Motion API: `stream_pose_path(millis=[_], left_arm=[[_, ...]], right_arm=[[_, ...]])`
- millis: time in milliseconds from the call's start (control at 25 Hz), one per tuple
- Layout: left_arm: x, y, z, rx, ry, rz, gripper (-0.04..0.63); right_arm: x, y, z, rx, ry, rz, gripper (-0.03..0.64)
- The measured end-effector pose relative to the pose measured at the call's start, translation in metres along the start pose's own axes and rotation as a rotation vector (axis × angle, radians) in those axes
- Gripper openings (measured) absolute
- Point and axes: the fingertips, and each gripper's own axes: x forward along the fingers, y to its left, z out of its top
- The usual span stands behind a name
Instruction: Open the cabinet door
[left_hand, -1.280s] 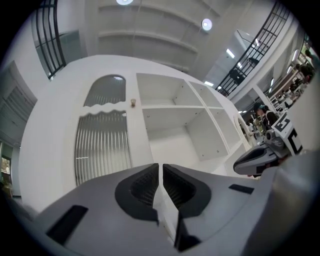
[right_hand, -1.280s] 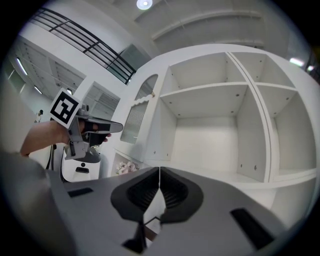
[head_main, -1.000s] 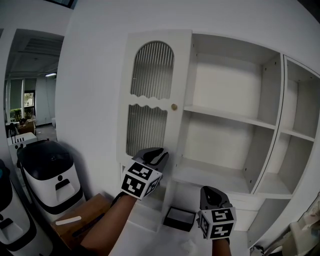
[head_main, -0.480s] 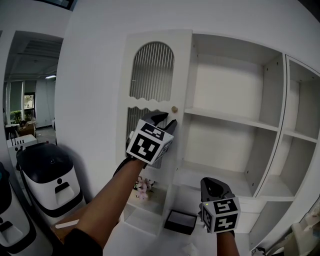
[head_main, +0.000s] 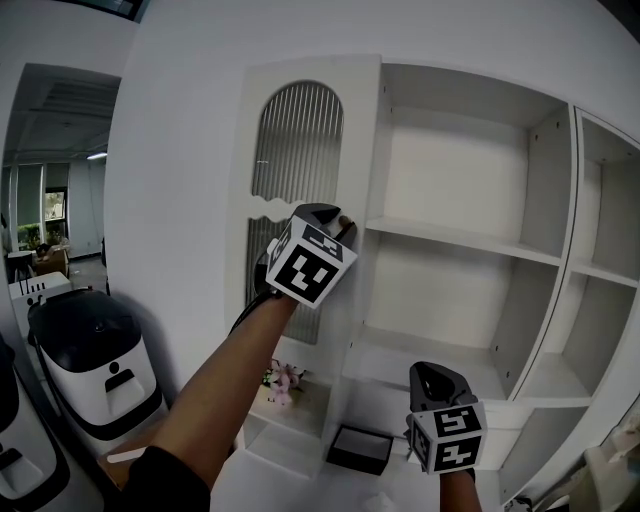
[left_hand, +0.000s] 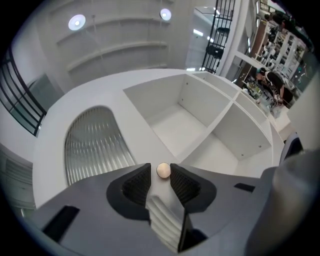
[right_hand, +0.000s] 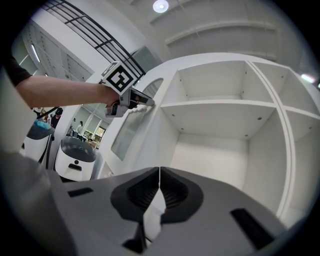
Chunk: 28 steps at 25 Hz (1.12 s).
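The white cabinet door (head_main: 300, 150) has ribbed glass panels and a small round brass knob (left_hand: 163, 170) on its right edge. It stands at the left of the open white shelving (head_main: 460, 240). My left gripper (head_main: 337, 222) is raised to the knob. In the left gripper view the knob sits between the tips of the left gripper (left_hand: 161, 173); the jaws are narrowly apart, with a thin gap at the knob's left side. My right gripper (head_main: 432, 376) hangs low in front of the bottom shelf, jaws shut on nothing (right_hand: 158, 173).
A white appliance with a black lid (head_main: 90, 340) stands at lower left. A small black box (head_main: 355, 448) lies under the shelving and pink flowers (head_main: 283, 380) sit in the low compartment. Bare shelves (head_main: 590, 270) continue to the right.
My left gripper rose from below the door and moved right onto the knob. The right gripper stayed low, drifting slightly down.
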Motion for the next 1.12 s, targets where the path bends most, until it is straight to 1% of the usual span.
stream_pose_path(millis=[160, 280, 320, 560, 840, 1120], left_arm=[[0.006, -0.001, -0.002, 0.002, -0.007, -0.032, 0.104], [0.007, -0.001, 0.000, 0.035, -0.008, -0.051, 0.107], [0.007, -0.002, 0.001, 0.050, -0.007, -0.056, 0.092], [0.002, -0.003, 0.001, 0.063, -0.017, -0.076, 0.089], [-0.028, -0.001, 0.009, 0.101, -0.068, -0.108, 0.089], [-0.068, 0.005, 0.018, 0.146, -0.121, -0.135, 0.089]], right_arm=[[0.001, -0.007, -0.005, -0.007, 0.007, -0.013, 0.021], [0.004, -0.010, -0.008, -0.002, 0.011, -0.020, 0.021], [0.004, -0.009, -0.009, 0.001, 0.013, -0.019, 0.020], [0.009, 0.004, -0.013, 0.002, 0.021, 0.001, 0.020], [0.007, 0.018, -0.006, 0.010, 0.014, 0.010, 0.021], [-0.001, 0.036, 0.019, 0.006, -0.014, 0.006, 0.020]])
